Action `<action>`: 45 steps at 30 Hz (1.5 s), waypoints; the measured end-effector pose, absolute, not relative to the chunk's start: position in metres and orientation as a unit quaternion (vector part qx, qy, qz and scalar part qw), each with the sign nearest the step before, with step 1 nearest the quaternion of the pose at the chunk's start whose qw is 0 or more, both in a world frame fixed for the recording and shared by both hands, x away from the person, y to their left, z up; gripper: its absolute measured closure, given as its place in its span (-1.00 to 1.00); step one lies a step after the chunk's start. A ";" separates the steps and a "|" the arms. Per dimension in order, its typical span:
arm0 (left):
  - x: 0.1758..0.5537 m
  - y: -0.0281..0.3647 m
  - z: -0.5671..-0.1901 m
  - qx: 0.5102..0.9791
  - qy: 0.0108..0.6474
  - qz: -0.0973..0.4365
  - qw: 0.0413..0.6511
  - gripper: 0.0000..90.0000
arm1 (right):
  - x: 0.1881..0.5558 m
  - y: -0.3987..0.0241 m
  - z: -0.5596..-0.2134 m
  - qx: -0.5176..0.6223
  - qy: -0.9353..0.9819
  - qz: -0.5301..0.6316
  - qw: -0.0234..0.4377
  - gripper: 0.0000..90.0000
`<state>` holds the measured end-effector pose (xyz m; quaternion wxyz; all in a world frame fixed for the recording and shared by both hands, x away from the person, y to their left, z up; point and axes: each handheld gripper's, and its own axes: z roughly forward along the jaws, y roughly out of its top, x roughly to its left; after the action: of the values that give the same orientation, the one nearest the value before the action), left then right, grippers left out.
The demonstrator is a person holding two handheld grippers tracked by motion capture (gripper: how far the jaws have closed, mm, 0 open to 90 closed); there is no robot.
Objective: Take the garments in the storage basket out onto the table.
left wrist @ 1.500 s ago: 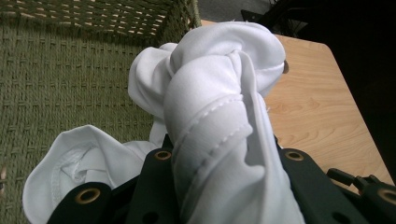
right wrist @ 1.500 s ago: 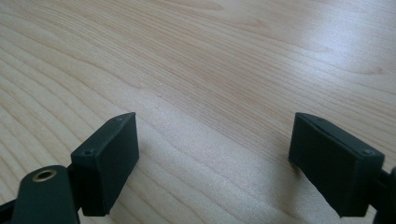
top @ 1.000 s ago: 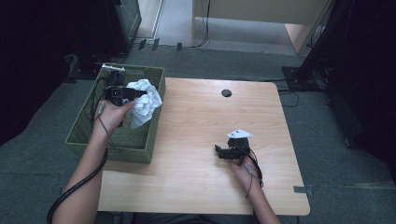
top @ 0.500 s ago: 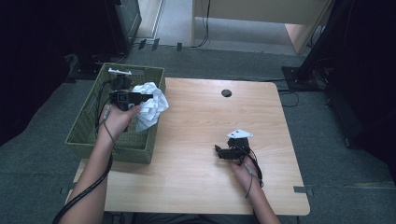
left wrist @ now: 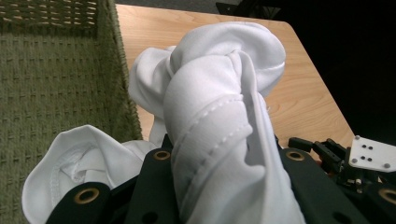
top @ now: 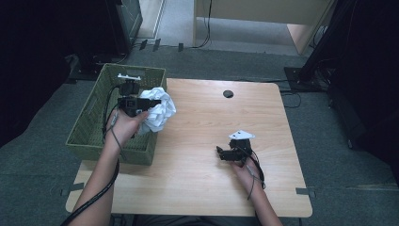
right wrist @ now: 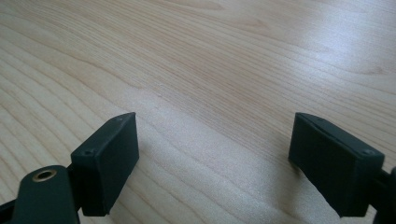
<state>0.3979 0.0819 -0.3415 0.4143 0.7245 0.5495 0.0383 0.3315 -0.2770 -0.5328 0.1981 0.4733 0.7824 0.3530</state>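
A crumpled white cloth (top: 159, 112) hangs in my left gripper (top: 147, 101), which is shut on it above the right wall of the green woven basket (top: 110, 149). In the left gripper view the bunched cloth (left wrist: 219, 112) bulges up between the black jaws of the left gripper (left wrist: 224, 186), with the basket's wall (left wrist: 56, 70) to the left and the table behind. My right gripper (top: 223, 154) rests on the wooden table (top: 197, 174) at the front right. The right gripper (right wrist: 215, 158) stands open over bare wood, nothing between its pads.
A round black grommet (top: 228, 93) sits near the table's far edge. Beyond the table lie carpet, cables and dark stands. The right gripper (left wrist: 359, 161) lies past the cloth in the left gripper view.
My left hand has carried the white cloth to the right, from over the basket's inside toward its right wall and the table. The right hand has kept still.
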 end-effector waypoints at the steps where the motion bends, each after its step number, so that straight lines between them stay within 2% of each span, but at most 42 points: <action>1: 0.397 0.081 -0.342 0.726 0.548 0.039 0.414 0.58 | 0.332 -0.277 -0.533 0.473 0.782 0.353 0.198 -0.64; 45: 0.365 0.015 -0.361 0.758 0.495 0.023 0.423 0.58 | 0.332 -0.277 -0.533 0.473 0.783 0.353 0.198 -0.64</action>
<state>0.3649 0.0152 -0.3610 0.4233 0.7583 0.4952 0.0235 0.3316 -0.2771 -0.5328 0.1983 0.4725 0.7829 0.3529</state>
